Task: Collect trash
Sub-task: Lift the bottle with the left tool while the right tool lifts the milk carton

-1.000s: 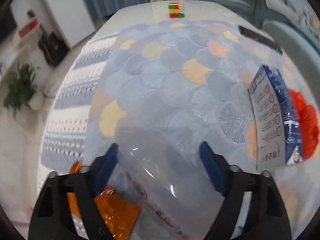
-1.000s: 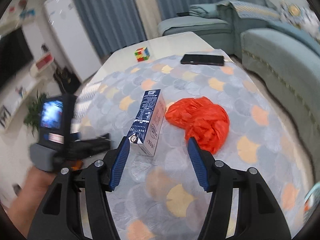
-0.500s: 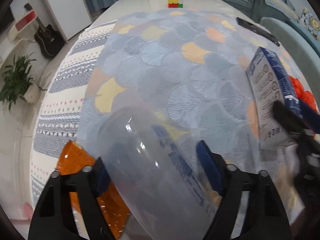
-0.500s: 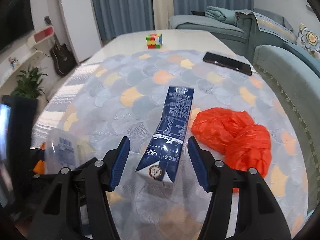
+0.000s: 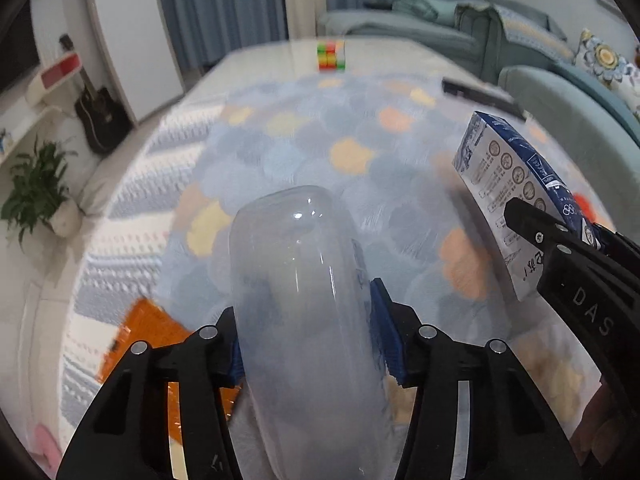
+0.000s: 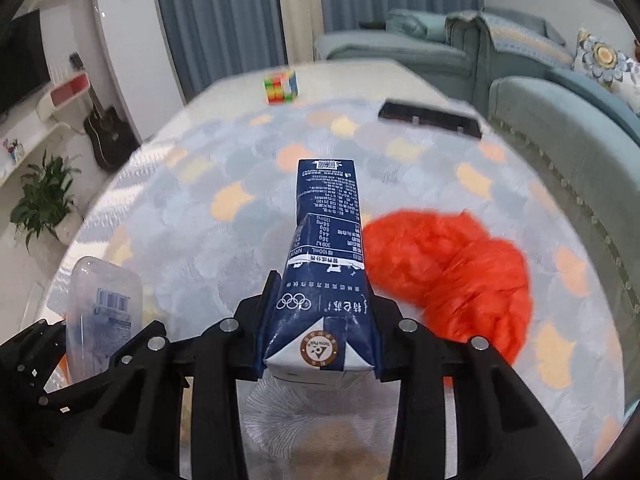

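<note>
Two grips: bottle (image 5: 304,300), carton (image 6: 326,280).

I am seeing open tablecloth (image 6: 240,184) stretching ahead of both grippers, up to the Rubik's cube (image 6: 281,87) and the black phone (image 6: 430,117) at the far end. The crumpled red plastic bag (image 6: 452,264) is blocking the lane just right of the milk carton (image 6: 326,260). The clear plastic bottle (image 5: 304,300) and that carton are crowding the middle, leaving a narrow gap between them.
</note>
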